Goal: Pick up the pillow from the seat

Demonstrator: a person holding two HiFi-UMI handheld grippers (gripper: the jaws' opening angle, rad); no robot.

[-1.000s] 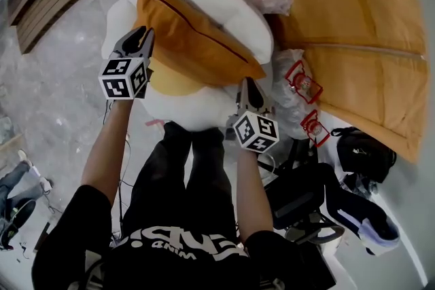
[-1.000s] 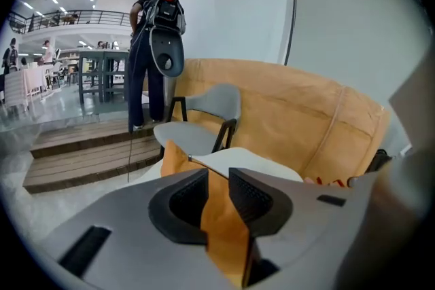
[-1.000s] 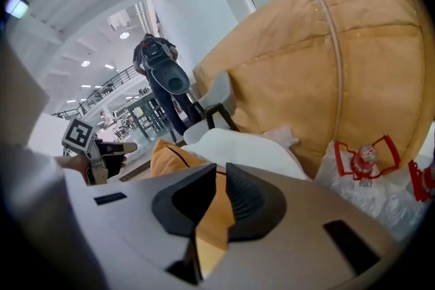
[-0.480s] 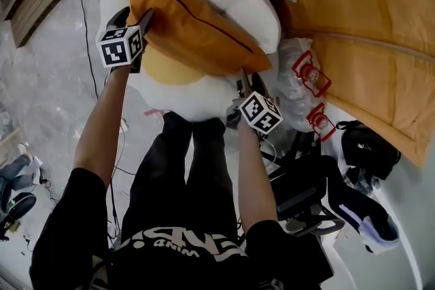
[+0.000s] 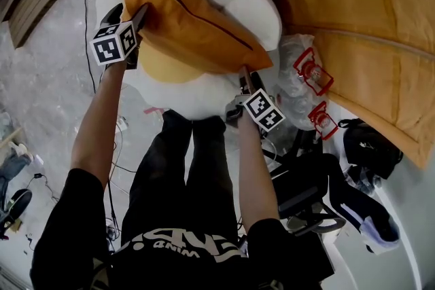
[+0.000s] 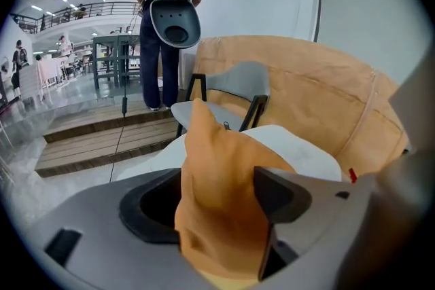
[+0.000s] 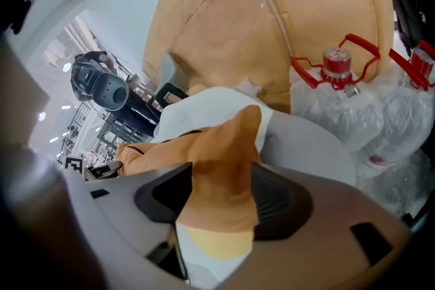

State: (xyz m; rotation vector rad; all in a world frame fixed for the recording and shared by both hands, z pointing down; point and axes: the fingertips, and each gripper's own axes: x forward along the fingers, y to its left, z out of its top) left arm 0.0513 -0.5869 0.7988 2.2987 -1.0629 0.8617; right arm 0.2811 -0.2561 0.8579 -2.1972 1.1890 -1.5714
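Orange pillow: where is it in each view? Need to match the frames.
Head view: orange pillow upper centre-left, on the white seat.
Left gripper view: pillow bottom centre, a corner poking up.
Right gripper view: pillow lower centre, a corner close up.
Shared landmark: big tan cushion, right in head view, behind the pillow in both gripper views.

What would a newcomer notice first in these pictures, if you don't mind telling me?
The orange pillow lying across the white seat at top centre stands out first. The left tool and right tool sit at its two ends, jaws having just opened, a pillow corner between each pair. A big tan cushion fills the upper right.
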